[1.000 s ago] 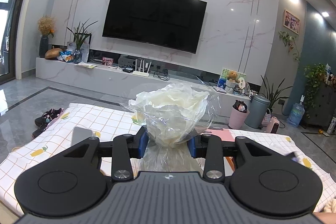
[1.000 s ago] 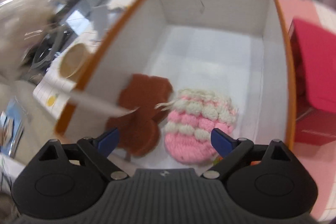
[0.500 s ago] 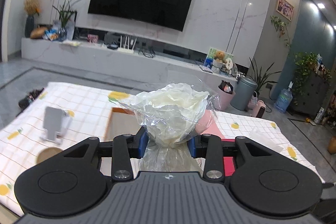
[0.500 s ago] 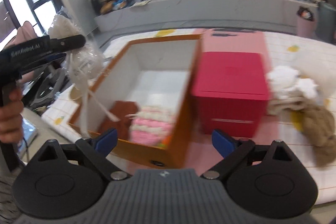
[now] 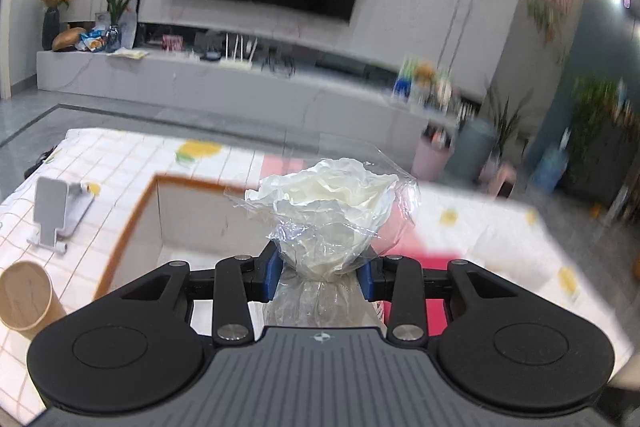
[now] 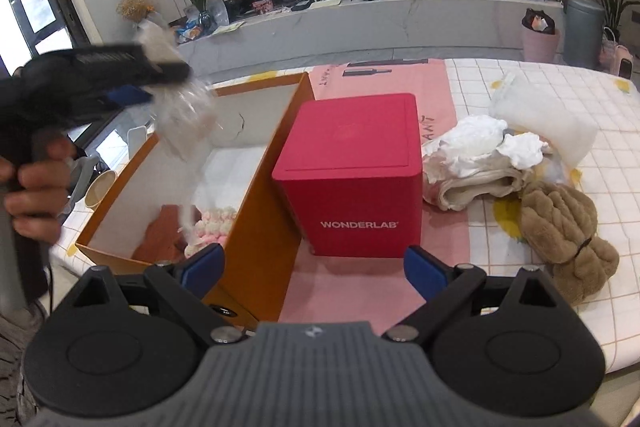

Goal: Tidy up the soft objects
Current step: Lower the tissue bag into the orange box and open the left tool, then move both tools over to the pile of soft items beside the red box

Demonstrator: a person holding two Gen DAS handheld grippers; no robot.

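Note:
My left gripper (image 5: pixel 319 273) is shut on a clear plastic bag of white soft material (image 5: pixel 328 219) and holds it above the open orange box (image 5: pixel 136 223). In the right wrist view the bag (image 6: pixel 184 119) hangs blurred over that box (image 6: pixel 260 187), which holds a brown soft piece (image 6: pixel 160 239) and a pink-and-white knitted piece (image 6: pixel 214 227). My right gripper (image 6: pixel 312 267) is open and empty, facing a red cube box (image 6: pixel 356 179). A pile of white cloths (image 6: pixel 480 147) and a brown plush bundle (image 6: pixel 560 223) lie to the right.
A phone stand (image 5: pixel 56 215) and a paper cup (image 5: pixel 26 295) sit left of the orange box on the checked tablecloth (image 5: pixel 132 163). A pink mat (image 6: pixel 380 79) lies under the red box. A white cushion (image 6: pixel 548 123) lies behind the cloths.
The left gripper has carried the bag forward and down over the orange box. The right gripper has pulled back out of the box and swung right to face the red box.

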